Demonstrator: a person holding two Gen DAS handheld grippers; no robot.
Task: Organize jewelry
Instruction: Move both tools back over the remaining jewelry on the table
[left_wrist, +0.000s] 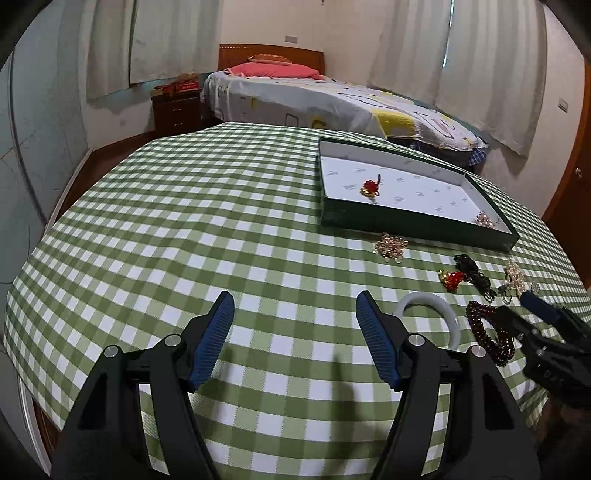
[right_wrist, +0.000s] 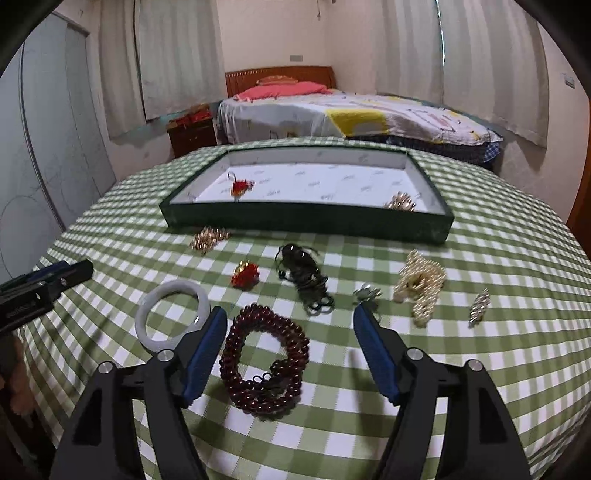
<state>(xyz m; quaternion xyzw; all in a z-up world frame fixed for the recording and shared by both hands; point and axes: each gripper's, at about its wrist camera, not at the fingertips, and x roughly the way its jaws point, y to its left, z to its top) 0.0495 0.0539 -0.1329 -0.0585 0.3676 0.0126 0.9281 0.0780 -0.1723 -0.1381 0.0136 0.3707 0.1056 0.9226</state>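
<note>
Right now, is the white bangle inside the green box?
No, the white bangle lies on the checked cloth, outside the green box.

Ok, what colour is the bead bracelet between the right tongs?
Dark red bracelet, clearest in the right wrist view.

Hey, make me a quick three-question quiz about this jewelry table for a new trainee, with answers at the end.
1. True or false: the green tray already holds two pieces of jewelry.
2. Which piece lies between the open fingers of the right gripper? A) white bangle B) dark red bead bracelet C) pearl strand
3. Fill in: the left gripper is open over bare ______.

Key
1. True: a red charm and a gold piece lie inside.
2. B
3. Checked tablecloth
</note>
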